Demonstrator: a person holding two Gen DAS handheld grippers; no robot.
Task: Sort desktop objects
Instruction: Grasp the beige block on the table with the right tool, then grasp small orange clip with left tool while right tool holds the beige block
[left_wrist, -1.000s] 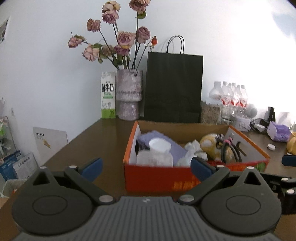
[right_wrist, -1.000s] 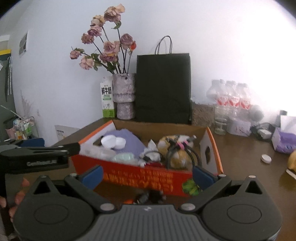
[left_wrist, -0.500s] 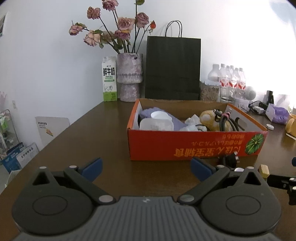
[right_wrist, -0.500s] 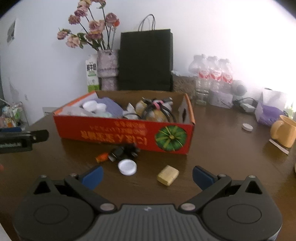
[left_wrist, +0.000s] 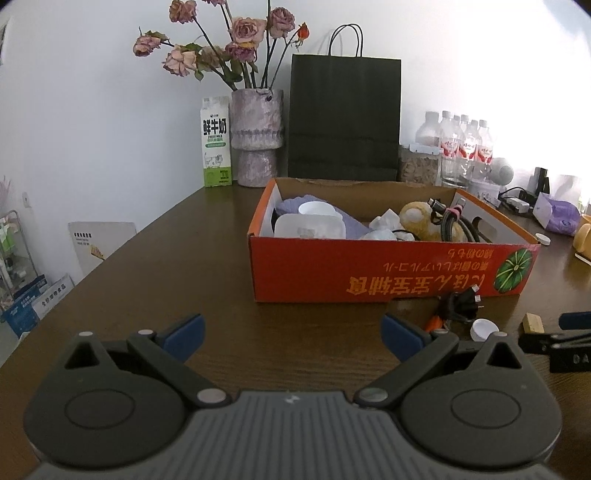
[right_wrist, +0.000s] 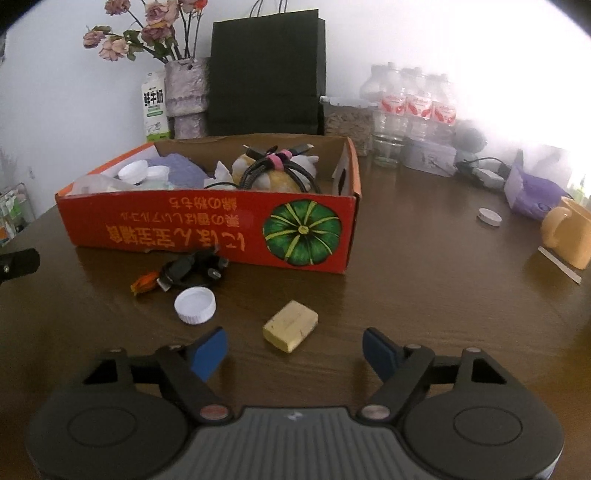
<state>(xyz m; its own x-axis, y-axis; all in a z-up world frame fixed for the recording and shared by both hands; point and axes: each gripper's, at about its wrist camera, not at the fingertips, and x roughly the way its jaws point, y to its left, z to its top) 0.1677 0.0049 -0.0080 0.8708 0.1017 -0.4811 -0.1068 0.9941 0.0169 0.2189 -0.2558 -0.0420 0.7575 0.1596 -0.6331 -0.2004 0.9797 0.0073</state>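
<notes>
Your right gripper is spread wide, empty; pale yellow rectangular block sits just ahead between its fingers, so it looks lined up for that pick; orange cardboard box beyond it; left gripper also spread, empty, over bare table

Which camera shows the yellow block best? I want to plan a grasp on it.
The right wrist view: the yellow block lies whole and close, just ahead of the open right gripper. The left wrist view catches it small at the right edge.
</notes>
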